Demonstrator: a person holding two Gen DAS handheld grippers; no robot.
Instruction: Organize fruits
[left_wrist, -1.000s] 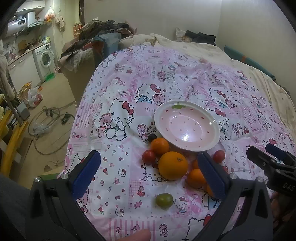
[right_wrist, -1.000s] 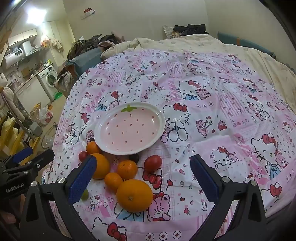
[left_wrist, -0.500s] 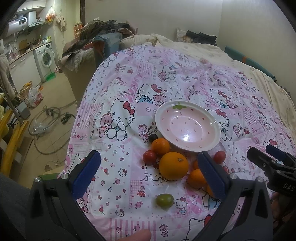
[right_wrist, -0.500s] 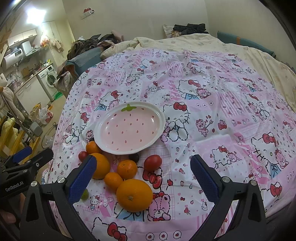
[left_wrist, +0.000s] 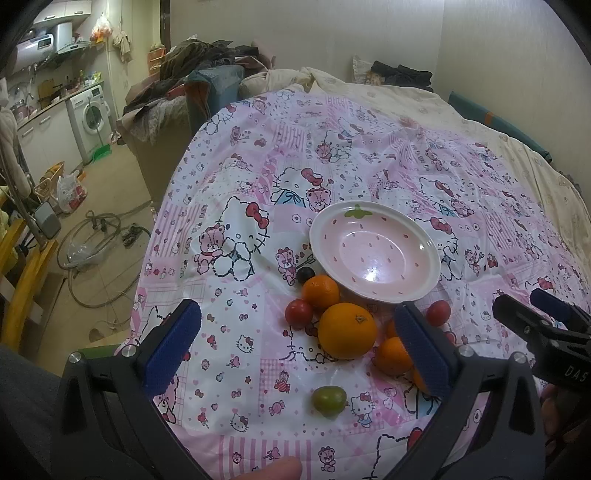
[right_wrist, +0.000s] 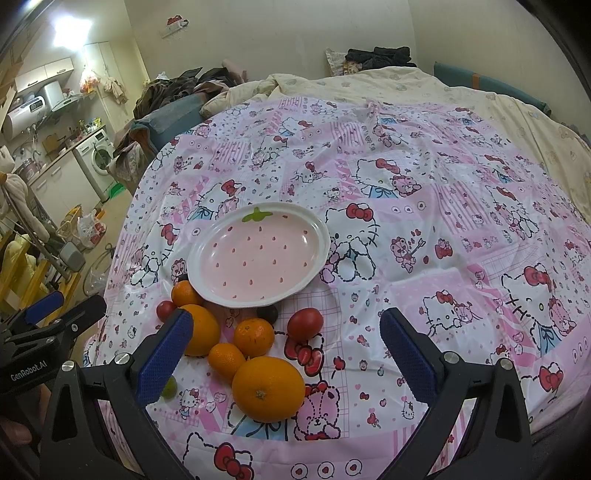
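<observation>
An empty pink strawberry-pattern plate (left_wrist: 413, 236) (right_wrist: 207, 258) lies on a Hello Kitty sheet. Just in front of it sits a cluster of fruit: a big orange (left_wrist: 347, 330) (right_wrist: 268, 387), smaller oranges (left_wrist: 320, 291) (right_wrist: 254, 336), red tomatoes (left_wrist: 298, 313) (right_wrist: 305, 323), a dark plum (left_wrist: 306, 274) and a green fruit (left_wrist: 328, 400). My left gripper (left_wrist: 299, 349) hovers open over the near edge, nothing between its fingers. My right gripper (right_wrist: 286, 352) is open too, above the fruit cluster. Each gripper shows at the other view's edge.
The pink sheet (right_wrist: 443, 258) covers a bed; a cream quilt (left_wrist: 424, 107) lies beyond. The bed's left edge drops to a floor with hoses (left_wrist: 92, 236), a washing machine (left_wrist: 90, 118) and piled clothes (left_wrist: 207, 55). A fingertip (left_wrist: 275, 470) shows at the bottom.
</observation>
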